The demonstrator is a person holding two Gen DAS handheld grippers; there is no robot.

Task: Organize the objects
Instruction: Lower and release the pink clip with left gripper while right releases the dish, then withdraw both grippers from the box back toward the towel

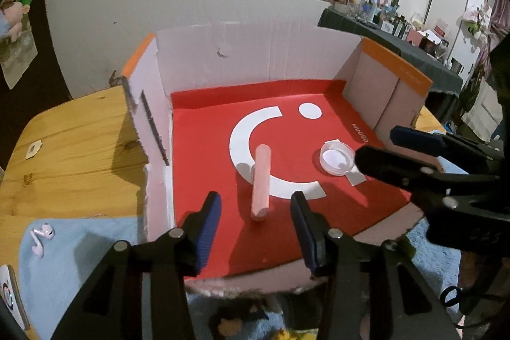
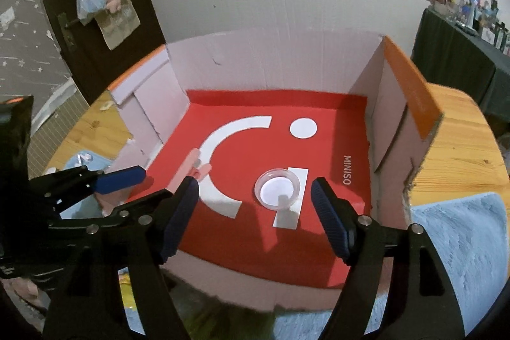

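A pink stick [image 1: 261, 182] lies on the red floor of an open cardboard box [image 1: 204, 129]. A clear round dish [image 1: 337, 157] lies to its right. My left gripper [image 1: 255, 223] is open and empty, just in front of the stick's near end. My right gripper [image 2: 255, 203] is open and empty, hovering just in front of the dish [image 2: 277, 188]. In the right wrist view the stick [image 2: 191, 168] is partly hidden behind the left gripper's fingers [image 2: 121, 179]. The right gripper's fingers [image 1: 382, 161] show beside the dish in the left wrist view.
The box [image 2: 411, 104] stands on a wooden table [image 1: 73, 155] against a white wall. White earbuds [image 1: 41, 239] lie on a light blue fluffy mat [image 2: 462, 244] at the table's near edge. A small tag [image 1: 33, 148] lies on the wood at left.
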